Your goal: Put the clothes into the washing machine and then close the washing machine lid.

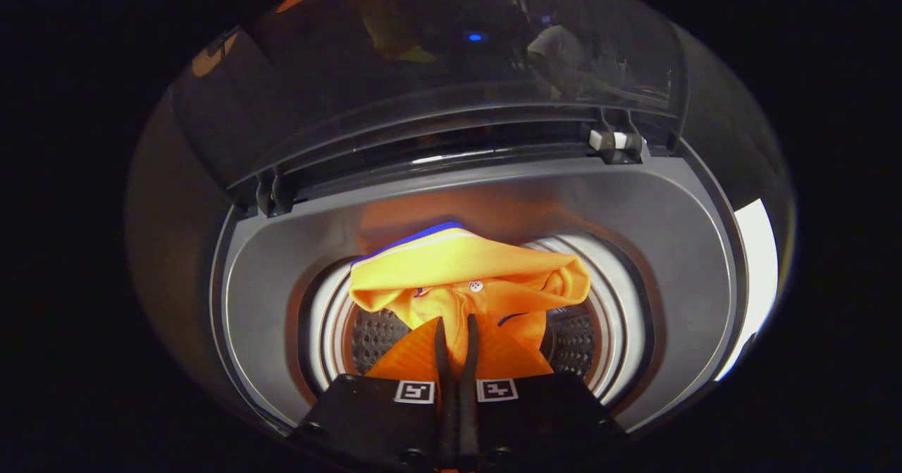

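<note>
- Gripper: we hold it above the mouth of the washing machine, its two fingers drawn close together, side by side, with a fold of cloth pinched between them.
- Orange shirt: we see it clamped by both fingers and hanging bunched just ahead of them, over the drum opening. It has a blue and white trim along its upper edge and one small white button near the middle. Its lower cloth runs down to the finger bases.
- Drum: perforated metal wall, seen on either side of the shirt, ringed by a pale, bright band. The shirt hides the drum's centre.
- Top deck of the washing machine: grey, curved, surrounding the drum opening; an orange glow falls on it behind the shirt.
- Lid: dark, transparent, standing raised beyond the opening, hinged at the rear of the deck.
- Hinge: on the right, with a small white block.
</note>
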{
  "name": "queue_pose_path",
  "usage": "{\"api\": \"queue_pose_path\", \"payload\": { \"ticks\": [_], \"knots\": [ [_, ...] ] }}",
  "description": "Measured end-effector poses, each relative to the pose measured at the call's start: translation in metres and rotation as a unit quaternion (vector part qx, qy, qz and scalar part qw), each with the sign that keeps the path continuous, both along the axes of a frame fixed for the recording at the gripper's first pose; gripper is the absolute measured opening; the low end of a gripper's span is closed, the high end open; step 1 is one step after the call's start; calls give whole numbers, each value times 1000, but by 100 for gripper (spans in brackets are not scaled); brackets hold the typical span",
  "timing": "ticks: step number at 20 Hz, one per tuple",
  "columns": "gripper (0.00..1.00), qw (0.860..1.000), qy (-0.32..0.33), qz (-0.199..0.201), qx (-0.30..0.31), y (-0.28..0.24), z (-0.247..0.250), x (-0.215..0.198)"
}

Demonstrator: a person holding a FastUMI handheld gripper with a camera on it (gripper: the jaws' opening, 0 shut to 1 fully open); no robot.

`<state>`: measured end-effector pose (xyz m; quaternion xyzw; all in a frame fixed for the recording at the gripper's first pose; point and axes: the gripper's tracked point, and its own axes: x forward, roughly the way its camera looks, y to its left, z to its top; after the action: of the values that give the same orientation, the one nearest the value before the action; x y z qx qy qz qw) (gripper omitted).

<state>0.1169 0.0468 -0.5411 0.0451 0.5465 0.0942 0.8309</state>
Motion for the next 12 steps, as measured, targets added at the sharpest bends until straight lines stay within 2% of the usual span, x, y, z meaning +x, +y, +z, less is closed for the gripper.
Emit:
{"api": "queue_pose_path", "payload": {
  "ticks": [1, 4, 9, 12],
  "knots": [
    [8, 1000, 1, -1, 0, 0, -2, 0],
    [20, 1000, 5, -9, 3, 0, -3, 1],
    [100, 1000, 14, -7, 9, 2, -1, -1],
    [100, 1000, 3, -8, 6, 1, 4, 0]
  ]
}}
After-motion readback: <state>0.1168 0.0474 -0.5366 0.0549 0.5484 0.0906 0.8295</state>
